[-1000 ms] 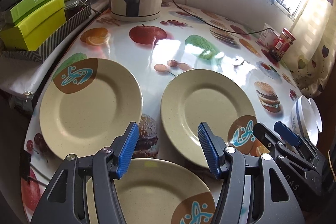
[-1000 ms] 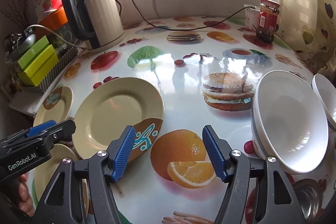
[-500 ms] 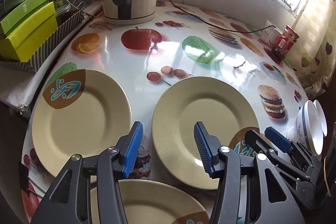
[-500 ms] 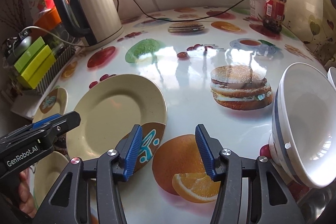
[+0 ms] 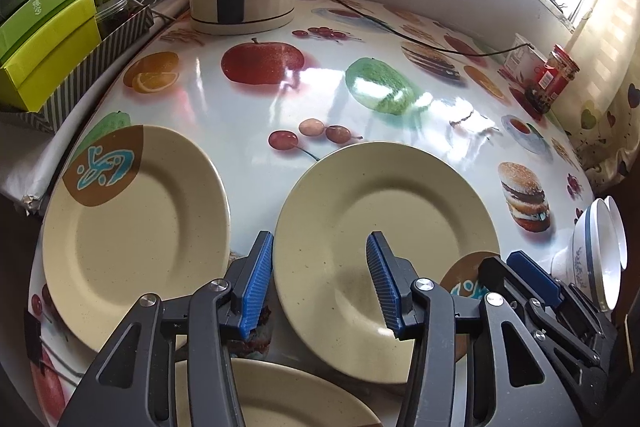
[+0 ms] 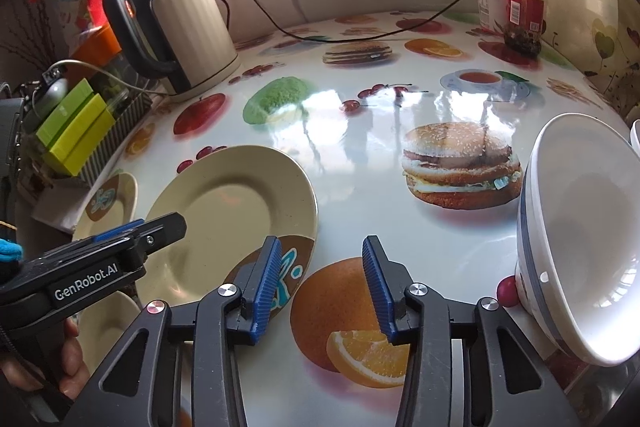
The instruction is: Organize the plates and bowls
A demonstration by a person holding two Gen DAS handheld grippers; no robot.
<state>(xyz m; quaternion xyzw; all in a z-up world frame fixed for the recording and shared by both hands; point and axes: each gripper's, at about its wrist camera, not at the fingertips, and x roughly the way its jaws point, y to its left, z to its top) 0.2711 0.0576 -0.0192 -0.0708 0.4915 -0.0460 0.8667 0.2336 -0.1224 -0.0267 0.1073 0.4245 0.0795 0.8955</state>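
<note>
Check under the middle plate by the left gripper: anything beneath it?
The middle plate lies on the fruit-print tablecloth. Its near rim overlaps the plate closest to the camera. Whatever the tablecloth shows beneath it is covered.

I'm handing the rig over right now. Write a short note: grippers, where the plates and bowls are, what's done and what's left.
Left gripper: closing, empty, over the middle plate.
Right gripper: closing, empty, over the tablecloth beside that plate.
Plates: three, lying separately, left plate, middle plate, near plate.
Bowls: two at the right edge, tilted on their sides; whether nested I cannot tell.
Done: nothing stacked.
Left: stack plates, gather bowls.
</note>
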